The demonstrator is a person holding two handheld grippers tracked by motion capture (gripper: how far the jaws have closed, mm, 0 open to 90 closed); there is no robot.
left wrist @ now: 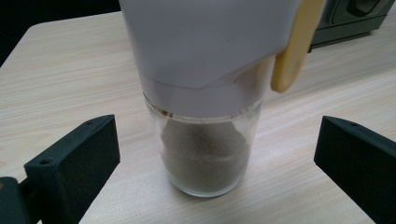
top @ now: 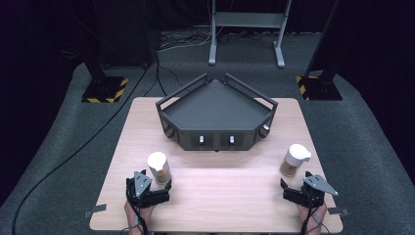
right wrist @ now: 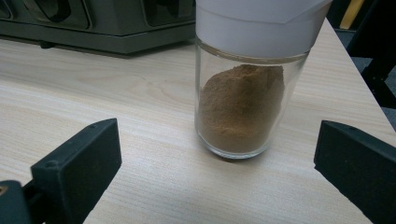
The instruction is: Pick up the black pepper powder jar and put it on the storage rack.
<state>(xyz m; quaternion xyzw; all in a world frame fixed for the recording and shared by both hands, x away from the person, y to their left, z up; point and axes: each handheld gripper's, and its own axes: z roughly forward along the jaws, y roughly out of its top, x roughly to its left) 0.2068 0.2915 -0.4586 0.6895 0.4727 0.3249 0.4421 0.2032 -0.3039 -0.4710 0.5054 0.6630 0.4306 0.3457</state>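
Observation:
Two glass spice jars with white caps stand upright on the wooden table (top: pixel 220 191). The left jar (top: pixel 159 168) (left wrist: pixel 205 140) holds brown powder and has a yellow tab on its cap. My left gripper (top: pixel 147 183) (left wrist: pixel 217 158) is open just in front of it, with the jar's base between the wide jaws and no pad touching. The right jar (top: pixel 293 160) (right wrist: pixel 240 102) holds orange-brown powder. My right gripper (top: pixel 298 183) (right wrist: pixel 219 161) is open a little short of it, with bare table between its jaws.
A dark angular tray (top: pixel 215 115) with railings and front knobs sits at the table's back middle. The table edges run close behind both hands. Stand feet with hazard stripes (top: pixel 105 88) and cables lie on the grey floor beyond.

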